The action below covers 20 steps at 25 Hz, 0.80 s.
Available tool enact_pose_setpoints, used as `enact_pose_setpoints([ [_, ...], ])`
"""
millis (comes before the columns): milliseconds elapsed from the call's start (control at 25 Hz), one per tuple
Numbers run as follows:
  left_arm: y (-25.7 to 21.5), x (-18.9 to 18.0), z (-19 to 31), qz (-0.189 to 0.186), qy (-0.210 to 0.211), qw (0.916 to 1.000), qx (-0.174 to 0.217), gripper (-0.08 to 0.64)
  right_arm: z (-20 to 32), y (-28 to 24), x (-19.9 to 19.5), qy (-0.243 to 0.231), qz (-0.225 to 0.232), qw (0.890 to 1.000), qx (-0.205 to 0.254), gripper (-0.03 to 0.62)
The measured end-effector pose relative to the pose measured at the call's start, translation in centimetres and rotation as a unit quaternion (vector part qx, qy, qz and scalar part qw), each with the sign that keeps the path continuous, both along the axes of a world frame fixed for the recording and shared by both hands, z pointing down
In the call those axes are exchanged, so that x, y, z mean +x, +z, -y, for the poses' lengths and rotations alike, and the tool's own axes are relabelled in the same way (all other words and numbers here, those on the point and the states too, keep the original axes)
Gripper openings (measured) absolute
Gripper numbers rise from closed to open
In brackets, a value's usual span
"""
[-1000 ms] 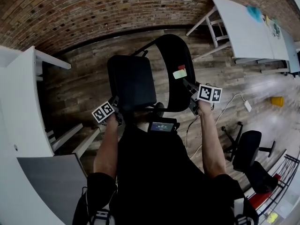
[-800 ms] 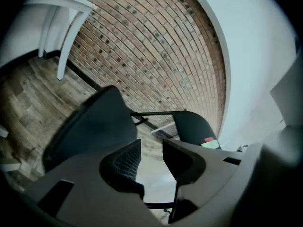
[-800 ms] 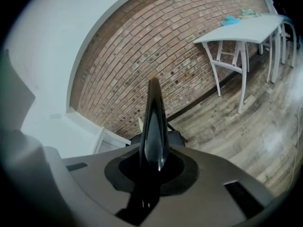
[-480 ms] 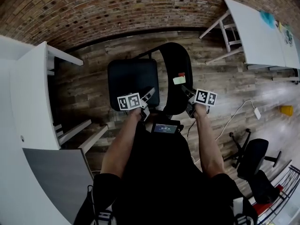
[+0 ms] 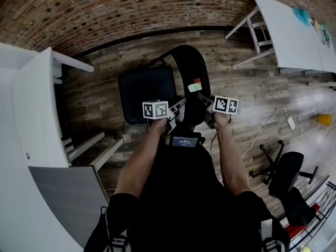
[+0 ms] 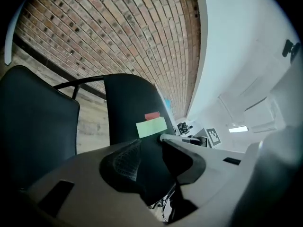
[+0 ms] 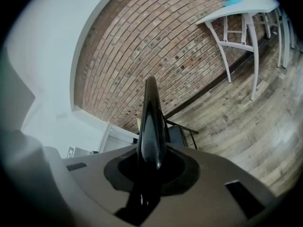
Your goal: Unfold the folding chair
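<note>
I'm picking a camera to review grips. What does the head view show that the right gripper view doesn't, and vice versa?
Head view only: the office chair, a yellow object, the person's forearms. Right gripper view only: the right tongs shut on the thin edge of the backrest, seen edge-on. Both: the brick wall, wood floor and the white table with the teal item.

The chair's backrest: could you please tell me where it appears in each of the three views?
Head view: the backrest is at upper centre, right of the seat.
Left gripper view: the backrest stands upright at centre, bearing a green label.
Right gripper view: the backrest is at centre, edge-on, clamped in the right tongs.
Shared landmark: the brick wall behind it.
</note>
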<state>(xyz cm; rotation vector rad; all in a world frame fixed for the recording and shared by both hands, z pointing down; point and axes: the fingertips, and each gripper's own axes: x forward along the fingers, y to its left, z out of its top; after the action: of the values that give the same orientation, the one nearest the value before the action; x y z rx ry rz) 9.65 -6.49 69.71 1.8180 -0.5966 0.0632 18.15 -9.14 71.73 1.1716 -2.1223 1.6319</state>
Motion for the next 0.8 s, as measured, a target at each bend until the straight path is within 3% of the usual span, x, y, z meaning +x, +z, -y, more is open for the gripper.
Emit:
enact_pose_setpoints([
  [480,0.2,5.4,-1.3,-0.008,0.068,0.9976,-0.010,0.155,-0.2,0.1,-0.2,0.003,0.014,1.000,0.001,0.075],
  [800,0.6,7.2,-2.2,-0.001,0.080,0.9966,-0.019,0.155,-0.2,0.1,-0.9,0.004,0.027,1.000,-0.002,0.084],
])
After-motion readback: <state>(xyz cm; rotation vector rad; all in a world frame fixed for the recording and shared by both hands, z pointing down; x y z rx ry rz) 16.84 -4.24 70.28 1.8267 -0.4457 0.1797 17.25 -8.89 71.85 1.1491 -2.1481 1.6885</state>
